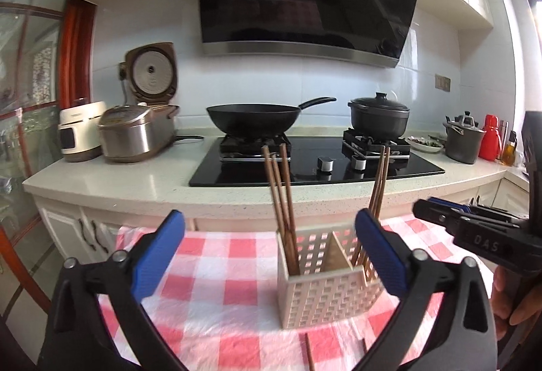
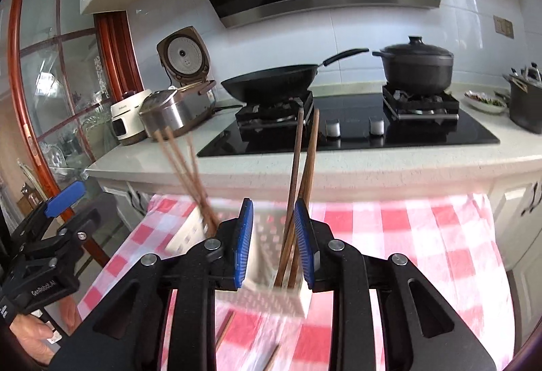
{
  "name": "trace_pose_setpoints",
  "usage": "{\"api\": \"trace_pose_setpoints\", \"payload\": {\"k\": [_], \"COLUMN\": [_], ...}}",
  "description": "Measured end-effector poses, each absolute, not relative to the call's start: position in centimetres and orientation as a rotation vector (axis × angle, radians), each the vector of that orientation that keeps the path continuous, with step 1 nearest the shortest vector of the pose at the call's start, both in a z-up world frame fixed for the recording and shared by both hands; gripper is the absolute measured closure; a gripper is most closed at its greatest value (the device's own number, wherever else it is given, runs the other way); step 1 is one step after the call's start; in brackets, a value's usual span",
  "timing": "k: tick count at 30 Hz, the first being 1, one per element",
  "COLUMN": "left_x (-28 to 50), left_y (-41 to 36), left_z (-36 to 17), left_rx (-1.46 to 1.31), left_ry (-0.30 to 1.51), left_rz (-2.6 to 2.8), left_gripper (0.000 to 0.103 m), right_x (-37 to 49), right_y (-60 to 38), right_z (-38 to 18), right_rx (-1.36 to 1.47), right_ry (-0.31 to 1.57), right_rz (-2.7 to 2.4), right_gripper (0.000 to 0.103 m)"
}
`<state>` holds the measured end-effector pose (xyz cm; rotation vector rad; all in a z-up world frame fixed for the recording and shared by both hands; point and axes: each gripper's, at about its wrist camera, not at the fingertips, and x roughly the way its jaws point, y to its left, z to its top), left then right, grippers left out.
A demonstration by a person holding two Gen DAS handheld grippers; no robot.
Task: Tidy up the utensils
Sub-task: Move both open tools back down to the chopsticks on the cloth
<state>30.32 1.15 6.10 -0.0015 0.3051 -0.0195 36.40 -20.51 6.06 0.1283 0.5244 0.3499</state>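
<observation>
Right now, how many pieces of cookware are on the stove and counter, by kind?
Countertop cookers: 3 (white cooker, steel cooker, open-lidded brown cooker)
Wok: 1
Pots: 2 (black lidded pot on the burner, grey pot on the counter)
Total: 6

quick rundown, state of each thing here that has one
left gripper: open, empty
right gripper: part open around chopsticks, not pressing
holder: upright on cloth, chopsticks in both compartments
loose chopsticks: flat on cloth
rice cooker: lid up
pot: lid on
wok: on burner, uncovered
</observation>
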Motion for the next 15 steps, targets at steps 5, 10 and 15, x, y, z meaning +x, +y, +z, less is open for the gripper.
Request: {"api": "trace_pose_setpoints", "payload": {"k": [5, 10, 15], "left_x": [25.6, 22.0, 19.9], "left_y": [1.4, 1.9, 3.0], "left_z": [4.4, 1.9, -0.3], "left_rx": [0.028, 0.033, -0.001], "left_ry": [0.306, 0.352, 0.397], "left_rz": [0.001, -0.008, -0.009], "left_gripper": [0.005, 0.005, 0.005], "right_x": [32.2, 28.9, 26.4], "right_y": [-21.5, -22.4, -22.8], "right_z": [4.2, 1.6, -1.0], "right_rx": [0.168, 0.205, 0.208], "right_ry": [0.535, 0.586, 0.639], "right_rz": [0.335, 0.321, 0.310], "right_gripper": [0.068, 0.068, 0.068]}}
